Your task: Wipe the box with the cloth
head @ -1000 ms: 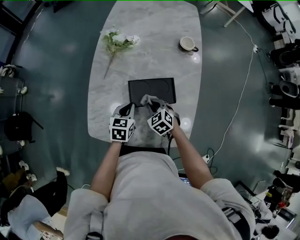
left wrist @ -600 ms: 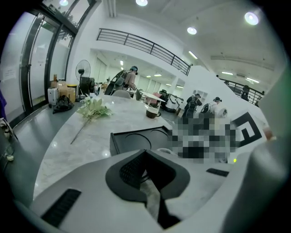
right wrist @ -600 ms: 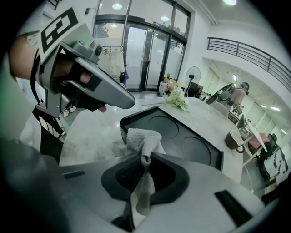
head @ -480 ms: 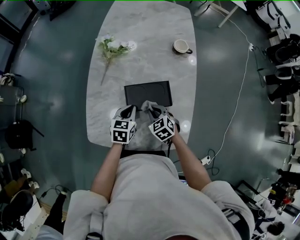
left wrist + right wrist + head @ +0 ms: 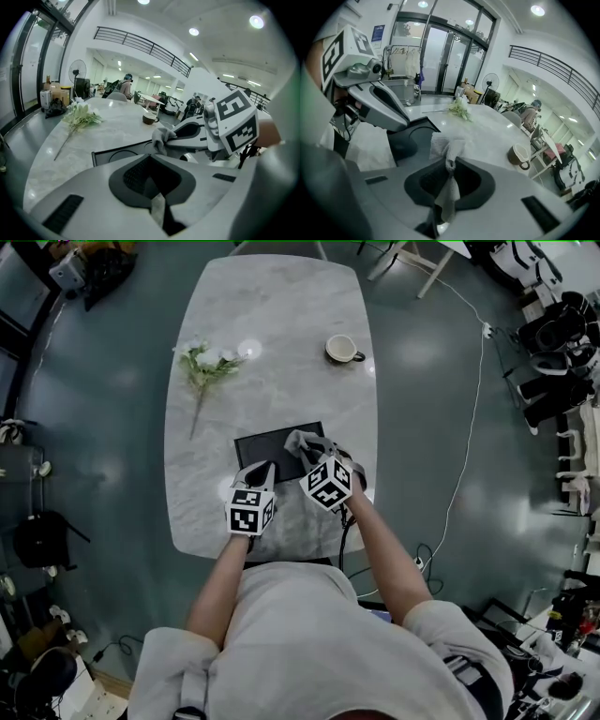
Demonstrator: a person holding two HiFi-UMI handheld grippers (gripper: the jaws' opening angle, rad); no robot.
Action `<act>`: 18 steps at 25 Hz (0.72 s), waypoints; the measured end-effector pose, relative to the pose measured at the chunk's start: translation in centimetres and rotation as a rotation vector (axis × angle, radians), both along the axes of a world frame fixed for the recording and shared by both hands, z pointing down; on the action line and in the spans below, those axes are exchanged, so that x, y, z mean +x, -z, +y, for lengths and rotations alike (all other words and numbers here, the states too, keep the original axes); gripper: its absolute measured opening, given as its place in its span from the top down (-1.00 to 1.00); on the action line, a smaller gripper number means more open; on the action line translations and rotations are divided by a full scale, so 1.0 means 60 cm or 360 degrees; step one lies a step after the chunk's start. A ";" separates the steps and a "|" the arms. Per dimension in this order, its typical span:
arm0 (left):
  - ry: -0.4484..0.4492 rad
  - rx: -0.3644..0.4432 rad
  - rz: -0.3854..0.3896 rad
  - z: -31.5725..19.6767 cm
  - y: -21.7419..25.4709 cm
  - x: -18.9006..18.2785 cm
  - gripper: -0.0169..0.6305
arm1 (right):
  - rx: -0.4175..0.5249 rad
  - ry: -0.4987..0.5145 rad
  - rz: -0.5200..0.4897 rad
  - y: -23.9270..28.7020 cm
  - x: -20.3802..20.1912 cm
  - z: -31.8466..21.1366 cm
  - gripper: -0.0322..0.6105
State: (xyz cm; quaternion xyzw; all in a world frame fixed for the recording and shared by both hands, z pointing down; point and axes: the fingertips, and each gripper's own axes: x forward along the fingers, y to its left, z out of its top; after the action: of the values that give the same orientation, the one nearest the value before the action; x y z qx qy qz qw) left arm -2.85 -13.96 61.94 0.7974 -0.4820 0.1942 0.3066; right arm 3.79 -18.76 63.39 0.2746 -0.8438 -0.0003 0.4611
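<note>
Cloth (image 5: pixel 447 145) is pinched in the right tongs (image 5: pixel 449 161). A strip of it runs back through the clenched jaws and a bunched wad sticks out in front. From the head view, that wad sits over the near right corner of the box (image 5: pixel 272 446), a flat black thing with shallow round hollows in its top, lying on the bench (image 5: pixel 281 306). I cannot tell whether the cloth presses on the box or hangs just above it. The left tongs (image 5: pixel 150 158) are clenched on nothing, their tips just short of the box's near left edge and not gripping it. Flowers (image 5: pixel 206 362) lie beyond the box's far left corner, and a cup (image 5: pixel 342 349) stands well beyond its far right corner.

By my reading the wiping is at an early stage. Getting the cloth in hand and bringing it to the box are done. The far side and the left half of the box's top still seem to need a pass. No streak or sheen on the box shows which parts have been covered.
</note>
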 end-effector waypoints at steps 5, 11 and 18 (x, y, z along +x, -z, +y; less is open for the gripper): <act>0.0010 -0.0030 0.0022 -0.028 -0.002 0.010 0.88 | -0.0019 0.0098 0.0138 -0.024 -0.007 -0.050 0.76; -0.0018 -0.0083 -0.0029 -0.027 -0.021 0.014 0.88 | -0.0135 0.0130 0.0168 -0.069 -0.022 -0.070 0.76; 0.0016 -0.0106 -0.0030 -0.036 -0.033 -0.007 0.88 | -0.0173 0.0130 0.0204 -0.084 -0.028 -0.064 0.76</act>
State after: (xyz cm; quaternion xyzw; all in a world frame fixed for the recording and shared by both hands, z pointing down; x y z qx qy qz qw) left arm -3.26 -16.10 63.92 0.7824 -0.4822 0.2162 0.3294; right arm 2.13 -22.63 68.43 0.2140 -0.8218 0.0089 0.5280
